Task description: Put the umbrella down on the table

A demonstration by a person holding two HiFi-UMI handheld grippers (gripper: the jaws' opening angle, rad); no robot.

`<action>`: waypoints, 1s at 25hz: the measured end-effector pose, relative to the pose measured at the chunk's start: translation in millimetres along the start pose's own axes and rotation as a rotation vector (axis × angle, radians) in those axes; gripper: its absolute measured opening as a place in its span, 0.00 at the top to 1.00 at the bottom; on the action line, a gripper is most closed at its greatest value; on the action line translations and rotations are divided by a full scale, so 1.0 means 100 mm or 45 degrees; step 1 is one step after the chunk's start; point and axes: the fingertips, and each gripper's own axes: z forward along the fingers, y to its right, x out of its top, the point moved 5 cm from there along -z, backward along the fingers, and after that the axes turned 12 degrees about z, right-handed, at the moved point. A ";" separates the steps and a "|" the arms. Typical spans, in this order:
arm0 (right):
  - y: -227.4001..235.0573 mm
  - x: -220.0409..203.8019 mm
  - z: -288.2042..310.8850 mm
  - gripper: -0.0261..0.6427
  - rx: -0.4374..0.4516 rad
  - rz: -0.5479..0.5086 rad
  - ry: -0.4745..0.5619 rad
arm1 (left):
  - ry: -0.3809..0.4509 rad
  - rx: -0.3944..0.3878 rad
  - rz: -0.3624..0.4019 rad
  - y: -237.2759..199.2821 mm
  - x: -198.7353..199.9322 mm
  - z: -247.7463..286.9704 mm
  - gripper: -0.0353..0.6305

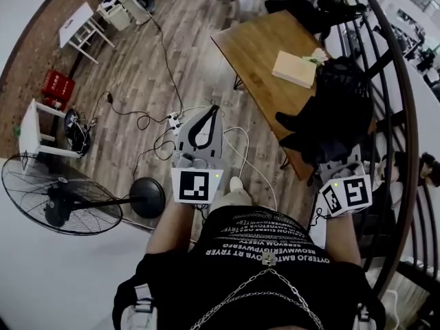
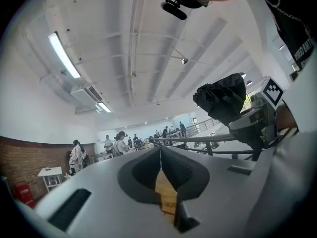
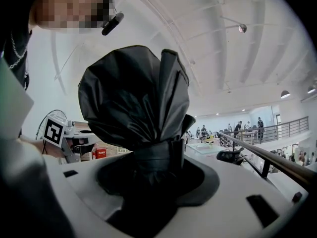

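The right gripper (image 3: 148, 180) is clamped on the folded black umbrella (image 3: 133, 98), which juts from its jaws over the wooden table's (image 1: 254, 47) near corner, while the left gripper's (image 2: 160, 155) jaws are together, empty.

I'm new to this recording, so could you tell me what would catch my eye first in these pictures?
A bundled black umbrella fills the right gripper view, clamped in the right gripper. In the head view, a wooden table stands at the upper right, and a black floor fan sits on the floor at the lower left.
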 end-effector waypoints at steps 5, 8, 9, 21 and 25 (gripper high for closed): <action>-0.05 0.03 0.28 0.61 -0.067 0.009 0.010 | 0.057 -0.059 0.005 -0.31 -0.10 0.26 0.90; -0.07 0.02 0.43 0.61 -0.100 0.003 0.019 | 0.060 -0.071 -0.022 -0.45 -0.21 0.37 0.90; -0.08 0.03 0.48 0.61 -0.112 -0.001 0.019 | 0.061 -0.078 -0.028 -0.50 -0.23 0.41 0.90; 0.25 -0.27 0.59 0.61 -0.285 0.023 -0.069 | 0.087 -0.244 -0.064 -0.29 -0.39 0.92 0.90; 0.54 -0.29 0.75 0.61 -0.310 0.042 -0.094 | 0.087 -0.274 -0.054 -0.23 -0.33 1.20 0.90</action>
